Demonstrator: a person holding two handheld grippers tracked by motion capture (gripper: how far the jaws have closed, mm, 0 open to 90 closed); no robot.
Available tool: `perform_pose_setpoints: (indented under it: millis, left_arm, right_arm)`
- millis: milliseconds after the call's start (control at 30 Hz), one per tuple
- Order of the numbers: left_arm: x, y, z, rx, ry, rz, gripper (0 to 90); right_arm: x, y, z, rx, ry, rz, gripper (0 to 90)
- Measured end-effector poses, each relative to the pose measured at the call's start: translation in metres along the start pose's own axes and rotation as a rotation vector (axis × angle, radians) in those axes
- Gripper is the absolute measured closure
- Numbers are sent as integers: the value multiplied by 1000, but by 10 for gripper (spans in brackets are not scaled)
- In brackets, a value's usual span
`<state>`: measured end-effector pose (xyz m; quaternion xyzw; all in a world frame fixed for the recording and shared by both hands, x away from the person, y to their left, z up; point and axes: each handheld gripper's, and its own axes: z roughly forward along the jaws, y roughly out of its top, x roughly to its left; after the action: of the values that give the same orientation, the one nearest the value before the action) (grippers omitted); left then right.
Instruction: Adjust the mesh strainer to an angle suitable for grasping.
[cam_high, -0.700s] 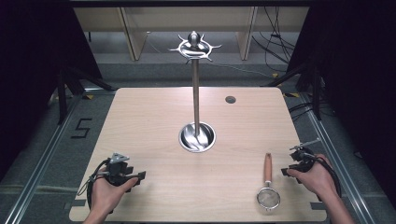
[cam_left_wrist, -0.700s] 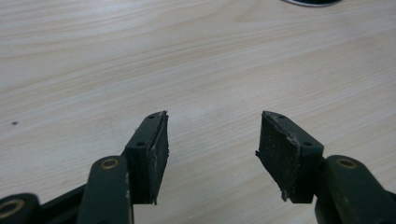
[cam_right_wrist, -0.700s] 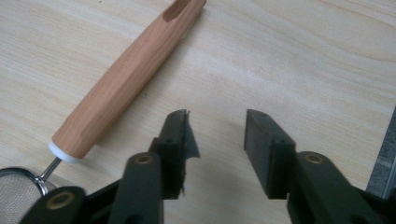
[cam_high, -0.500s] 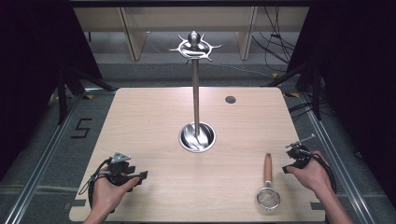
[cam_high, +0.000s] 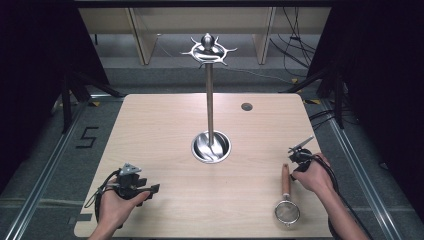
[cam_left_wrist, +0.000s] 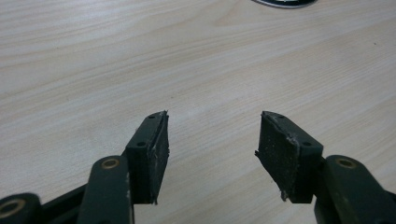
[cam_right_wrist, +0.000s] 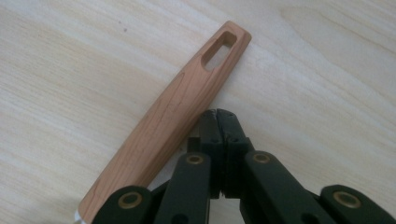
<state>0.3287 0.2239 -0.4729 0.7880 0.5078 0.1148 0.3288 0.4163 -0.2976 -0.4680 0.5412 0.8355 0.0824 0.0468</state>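
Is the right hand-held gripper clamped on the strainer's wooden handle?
No, the right hand-held gripper has its jaws pressed together with nothing between them, lying just beside the strainer's wooden handle.

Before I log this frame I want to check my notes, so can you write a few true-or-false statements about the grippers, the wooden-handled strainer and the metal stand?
1. The right gripper has its jaws shut, holding nothing. True.
2. The small mesh strainer with the wooden handle hangs from a hook of the stand. False: it lies flat on the light wooden table, near the right gripper.
3. The left gripper has its jaws open over bare wood. True.
4. The tall silver metal stand with a round dish base lies toppled over. False: it stands upright at the table's middle.
5. The strainer's handle has a slot at its end. True.
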Motion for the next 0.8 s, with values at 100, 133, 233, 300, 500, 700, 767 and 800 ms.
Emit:
perform_pose_setpoints:
  millis: [100,133,233,300,500,700,767,800]
  left_arm:
    - [-1,0,1,3,-7,-9,422]
    - [-1,0,1,-2,-5,-16,422]
    - [-1,1,2,3,-9,-8,422]
    - [-2,0,3,0,-7,-15,422]
    - [-2,1,6,14,-9,-32,421]
    - [-6,-2,7,15,-23,-43,415]
    - [-6,-1,5,13,-15,-34,414]
    - [-7,-1,5,9,-12,-33,413]
  right_arm:
    - [2,2,3,-20,1,-37,900]
    - [3,4,4,-30,17,-23,900]
    - [3,6,4,-8,36,-53,891]
    - [5,5,2,-43,61,-24,849]
    - [9,-2,-21,-73,14,31,622]
    - [25,-10,-30,52,75,150,540]
    - [29,-11,-32,64,61,150,520]
    - [31,-13,-32,47,60,156,517]
